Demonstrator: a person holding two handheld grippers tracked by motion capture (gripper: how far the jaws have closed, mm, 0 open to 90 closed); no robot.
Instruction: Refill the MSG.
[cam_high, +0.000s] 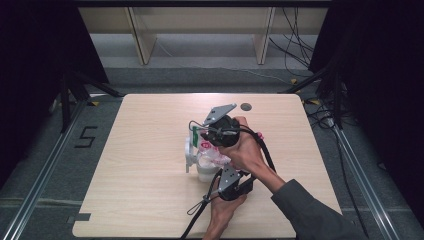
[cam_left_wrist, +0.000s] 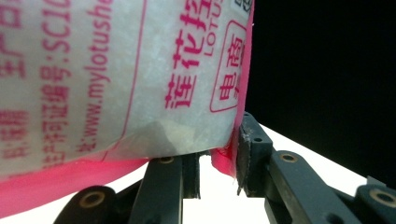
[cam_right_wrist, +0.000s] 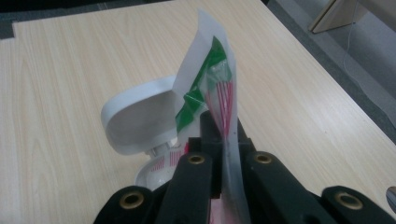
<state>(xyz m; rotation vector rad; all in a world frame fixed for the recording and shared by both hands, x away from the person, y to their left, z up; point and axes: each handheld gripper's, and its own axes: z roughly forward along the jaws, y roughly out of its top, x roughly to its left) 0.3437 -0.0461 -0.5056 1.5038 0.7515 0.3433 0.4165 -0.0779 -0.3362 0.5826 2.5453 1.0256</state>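
White container (cam_high: 192, 155) left of centre on wooden table (cam_high: 140, 190), hinged lid (cam_right_wrist: 135, 116) flipped open. Plastic bag (cam_high: 212, 152) with pink print, white granules inside, held above container. Left gripper (cam_high: 227, 184), nearer table's front edge, jaws clamped on bag's pink lower corner (cam_left_wrist: 224, 161). Right gripper (cam_high: 220, 131), farther back, jaws pinched tight on bag's green-and-white top edge (cam_right_wrist: 210, 70).
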